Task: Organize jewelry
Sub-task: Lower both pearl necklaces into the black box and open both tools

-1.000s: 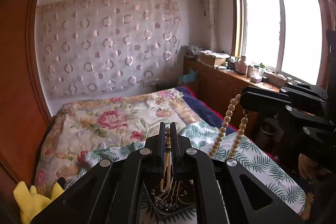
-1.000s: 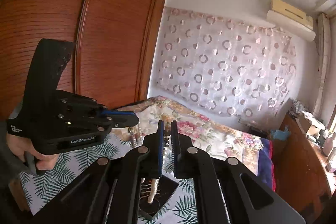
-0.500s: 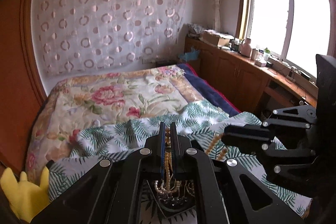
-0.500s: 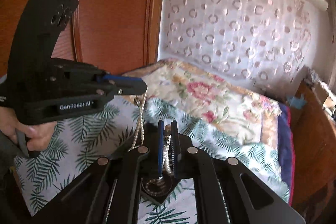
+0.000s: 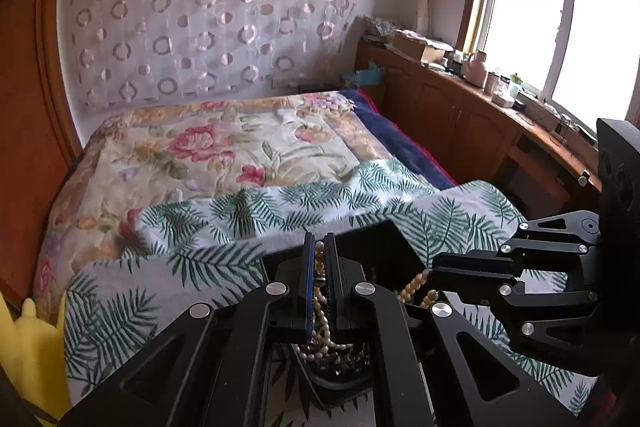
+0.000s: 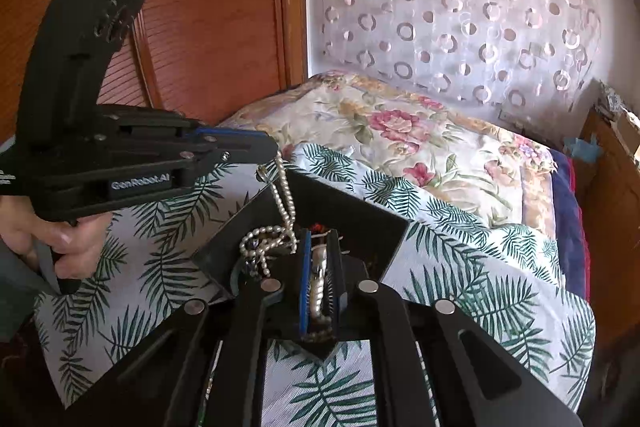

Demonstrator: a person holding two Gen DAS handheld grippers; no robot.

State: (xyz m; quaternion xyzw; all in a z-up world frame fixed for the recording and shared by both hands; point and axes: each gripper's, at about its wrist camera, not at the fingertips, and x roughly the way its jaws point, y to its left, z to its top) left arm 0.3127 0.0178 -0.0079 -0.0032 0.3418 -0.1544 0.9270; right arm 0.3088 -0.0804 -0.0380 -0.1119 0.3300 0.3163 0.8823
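Observation:
A black tray (image 6: 348, 211) lies on a fern-print cloth (image 6: 460, 291) on the bed, with jewelry heaped in it. My left gripper (image 5: 319, 251) is shut on a white pearl necklace (image 6: 285, 195). The necklace hangs from the left gripper (image 6: 274, 149) and coils into the tray. My right gripper (image 6: 319, 241) hovers low over the tray. A tan bead strand (image 5: 416, 287) hangs from the tip of the right gripper (image 5: 434, 267). Its jaws are opening with that strand (image 6: 318, 279) still between them. A hand (image 6: 64, 247) grips the left tool's handle.
A floral quilt (image 5: 224, 147) covers the bed beyond the cloth. A wooden wardrobe (image 6: 208, 27) stands on the left, and a low cabinet (image 5: 460, 115) with clutter runs under the window. A yellow plush toy (image 5: 28, 347) sits at the bed's near left corner.
Both grippers have sunk toward the tray and tipped further down. The pearl necklace and the bead strand now reach into the tray, where the pearls coil. The right jaws stand slightly wider.

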